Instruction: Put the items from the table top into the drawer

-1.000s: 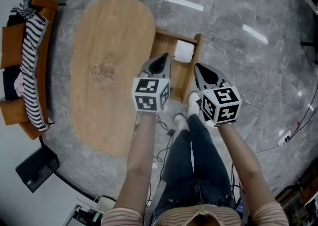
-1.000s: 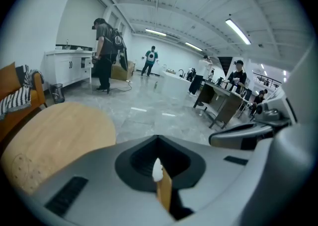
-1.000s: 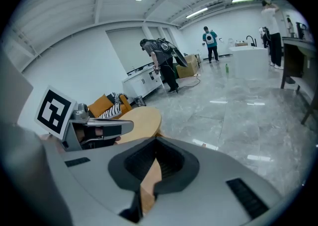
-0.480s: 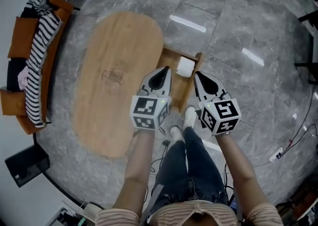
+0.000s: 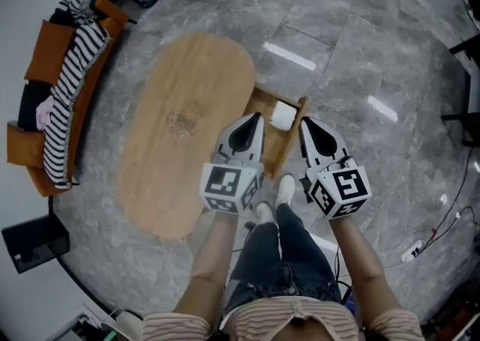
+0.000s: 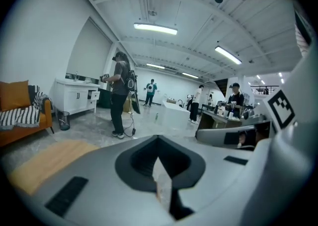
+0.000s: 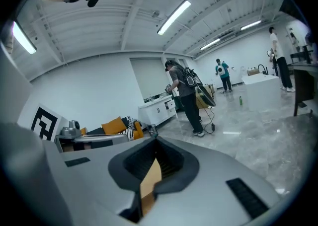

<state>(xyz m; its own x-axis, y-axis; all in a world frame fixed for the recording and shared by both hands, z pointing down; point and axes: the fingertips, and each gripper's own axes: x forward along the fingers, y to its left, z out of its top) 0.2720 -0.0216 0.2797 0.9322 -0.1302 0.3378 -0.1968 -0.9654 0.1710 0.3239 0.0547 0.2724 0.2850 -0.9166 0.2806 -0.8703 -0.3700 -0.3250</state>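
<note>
Left gripper and right gripper are held side by side above the person's knees. Both pairs of jaws are drawn together to a slit, with nothing between them (each gripper view shows only floor or wood through the gap).

Just past their tips, at 12 o'clock, the drawer stands open. The white item lies in its far corner. At 10 o'clock is the table; no item shows on its top. At 9 o'clock, well apart, a sofa carries a striped cloth.

Judgement: loading looks finished, and this is the withdrawal. To do it well, lift both grippers straight and keep them off the drawer's front board. If the drawer is to be closed, press square on that board with the jaws shut so it does not skew.

Against the earlier frames, both grippers have risen with the person. Table and drawer now look smaller, and more floor shows beyond them. The white item keeps its corner.
</note>
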